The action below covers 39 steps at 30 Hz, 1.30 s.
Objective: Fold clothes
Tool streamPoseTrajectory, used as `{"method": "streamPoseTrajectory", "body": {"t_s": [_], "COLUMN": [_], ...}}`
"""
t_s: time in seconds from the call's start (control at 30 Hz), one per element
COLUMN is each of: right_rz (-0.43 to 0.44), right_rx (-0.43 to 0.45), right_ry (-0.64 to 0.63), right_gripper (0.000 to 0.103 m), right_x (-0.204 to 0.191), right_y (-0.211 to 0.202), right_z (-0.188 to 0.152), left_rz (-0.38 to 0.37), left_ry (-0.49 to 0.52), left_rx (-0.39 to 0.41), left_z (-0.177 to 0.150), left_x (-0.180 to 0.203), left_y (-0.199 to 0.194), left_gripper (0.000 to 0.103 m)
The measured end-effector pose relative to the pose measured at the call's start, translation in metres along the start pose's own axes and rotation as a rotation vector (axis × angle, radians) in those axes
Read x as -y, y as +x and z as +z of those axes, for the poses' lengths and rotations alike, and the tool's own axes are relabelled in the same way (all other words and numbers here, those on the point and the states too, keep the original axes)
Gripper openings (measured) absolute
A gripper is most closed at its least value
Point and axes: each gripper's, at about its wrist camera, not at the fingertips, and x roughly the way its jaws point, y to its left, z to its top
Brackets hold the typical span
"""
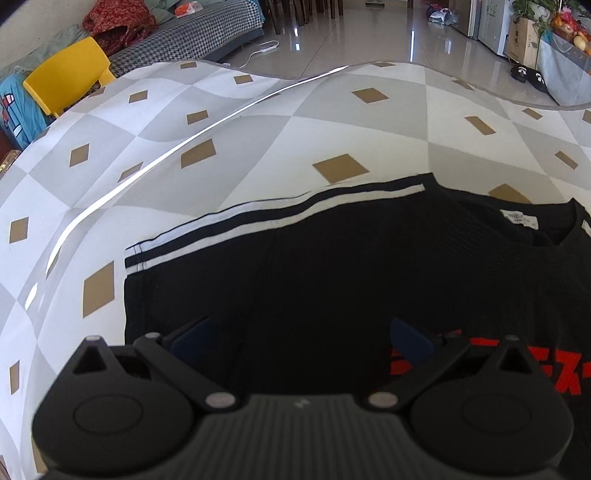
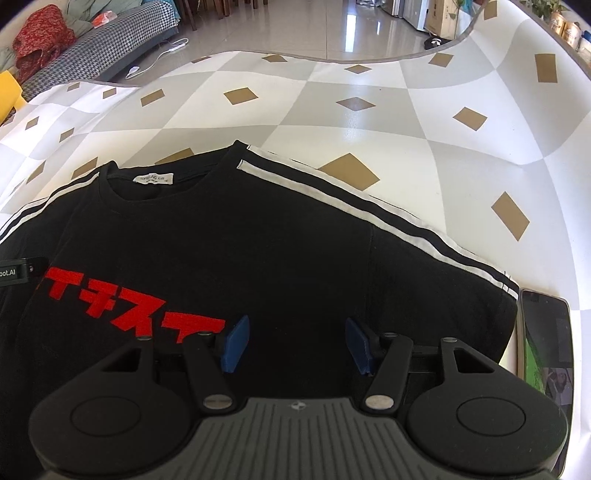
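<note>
Black T-shirt [image 2: 258, 240] lies spread face-up on the checked tablecloth [image 2: 369, 110], collar at twelve o'clock, no fold made that I can see. Left gripper [image 1: 301, 338] hangs over it, jaws apart, empty; right gripper [image 2: 295, 347] likewise, nothing between its pads. A phone [image 2: 546, 332] sits at three o'clock. Folding looks entirely ahead.

A T-shirt [image 2: 258, 251] lay flat on the surface [image 2: 369, 110], collar toward the far edge. The left tongs [image 1: 301, 338] hung over its left half, the right tongs [image 2: 295, 345] over its right half. A phone [image 2: 546, 332] lay just beside the right sleeve. A sofa [image 1: 192, 33] stood on the floor beyond the surface.
</note>
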Motion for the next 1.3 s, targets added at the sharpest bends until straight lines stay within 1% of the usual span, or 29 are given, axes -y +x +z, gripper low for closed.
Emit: {"method": "streamPoseTrajectory", "body": {"t_s": [0.1, 0.2, 0.3, 0.37, 0.47, 0.53, 0.57, 0.67, 0.73, 0.8, 0.9, 1.03, 1.1, 1.2, 1.3], "right_rz": [-0.024, -0.037, -0.043, -0.051, -0.069, -0.112, -0.125, -0.111, -0.097, -0.08, -0.047, 0.012, 0.032, 0.059, 0.058], "right_rx": [0.012, 0.027, 0.044, 0.061, 0.082, 0.097, 0.1, 0.076, 0.07, 0.067, 0.057, 0.027, 0.011, 0.002, 0.01], "right_ry": [-0.026, -0.04, -0.041, -0.048, -0.051, -0.055, -0.048, 0.027, 0.037, 0.039, 0.05, 0.067, 0.073, 0.062, 0.046], "right_gripper": [0.053, 0.053, 0.053, 0.053, 0.053, 0.055, 0.055, 0.054, 0.054, 0.054, 0.054, 0.054, 0.054, 0.054, 0.054], "right_x": [-0.001, -0.001, 0.002, 0.003, 0.004, 0.003, 0.004, 0.012, 0.012, 0.011, 0.007, 0.001, -0.002, -0.007, -0.01], "right_y": [0.002, 0.003, 0.005, 0.006, 0.008, 0.008, 0.009, 0.006, 0.001, -0.004, -0.014, -0.026, -0.033, -0.042, -0.052], "right_z": [-0.001, 0.0, 0.002, 0.003, 0.004, 0.005, 0.006, 0.009, 0.008, 0.006, 0.001, -0.01, -0.018, -0.031, -0.042], "left_rz": [0.0, 0.01, 0.004, 0.012, 0.064, 0.087, 0.088, 0.094, 0.114, 0.108, 0.069, -0.022, -0.04, -0.047, -0.074], "left_ry": [-0.034, -0.063, -0.083, -0.077, -0.024, 0.008, 0.007, 0.004, 0.036, 0.071, 0.073, 0.041, 0.056, 0.077, 0.072], "left_rx": [-0.015, -0.003, 0.001, 0.011, 0.051, 0.072, 0.07, 0.066, 0.084, 0.112, 0.111, 0.075, 0.065, 0.07, 0.073], "left_z": [-0.003, -0.001, 0.0, 0.001, 0.002, 0.002, 0.003, 0.005, 0.004, 0.003, -0.002, -0.02, -0.032, -0.049, -0.062], "left_x": [-0.009, -0.017, -0.022, -0.022, -0.017, -0.013, -0.013, -0.011, -0.007, -0.002, 0.002, 0.003, 0.006, 0.01, 0.01], "left_y": [0.006, 0.009, 0.011, 0.011, 0.01, 0.01, 0.01, 0.008, 0.002, -0.008, -0.022, -0.039, -0.046, -0.057, -0.068], "left_gripper": [0.103, 0.103, 0.103, 0.103, 0.103, 0.103, 0.103, 0.103, 0.103, 0.103, 0.103, 0.103, 0.103, 0.103, 0.103]}}
